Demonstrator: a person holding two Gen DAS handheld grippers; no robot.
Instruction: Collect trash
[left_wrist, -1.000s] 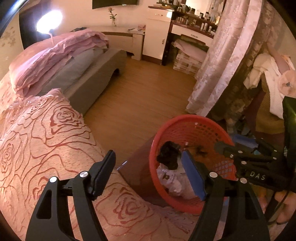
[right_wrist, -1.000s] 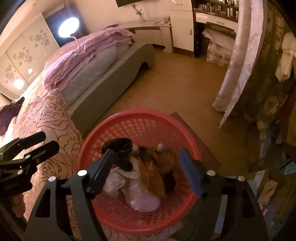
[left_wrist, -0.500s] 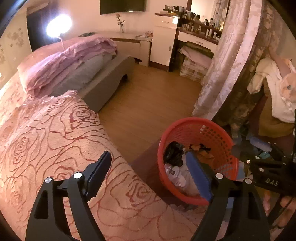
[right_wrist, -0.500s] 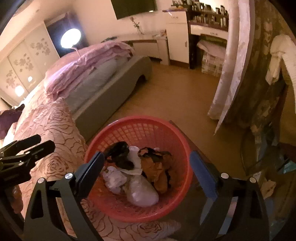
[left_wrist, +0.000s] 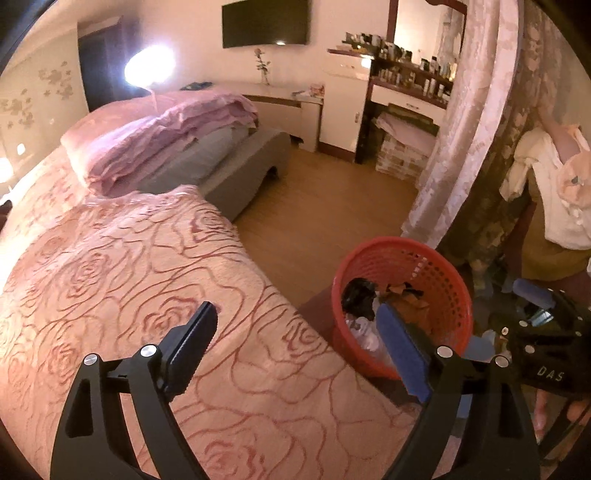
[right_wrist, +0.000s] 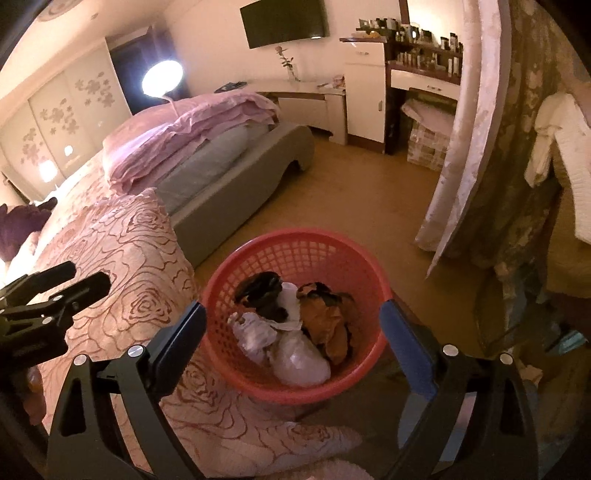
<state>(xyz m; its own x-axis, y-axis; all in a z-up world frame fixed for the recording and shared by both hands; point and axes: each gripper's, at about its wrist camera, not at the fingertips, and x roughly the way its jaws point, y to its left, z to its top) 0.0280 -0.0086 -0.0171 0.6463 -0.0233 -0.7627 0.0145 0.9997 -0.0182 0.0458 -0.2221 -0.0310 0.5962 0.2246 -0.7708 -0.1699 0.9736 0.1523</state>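
Red mesh basket (right_wrist: 295, 314) holds the trash (right_wrist: 291, 332), on the floor just beside the bed.

I see both tongs empty: my left tongs (left_wrist: 295, 345) have just spread wide over the rose bedspread (left_wrist: 129, 277), my right tongs (right_wrist: 291, 338) likewise above the basket, touching nothing. Wooden floor (right_wrist: 351, 199) and curtain (right_wrist: 469, 147) lie beyond.

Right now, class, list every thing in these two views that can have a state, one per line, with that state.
Red plastic mesh basket: upright beside the bed, holding trash.
Crumpled white, black and brown trash: lying inside the basket.
Left gripper: open, empty; jaws just widened.
Right gripper: open, empty above the basket; jaws just widened.
Round lamp: on.
Wall television: dark.
Pink quilt: folded on the bed.
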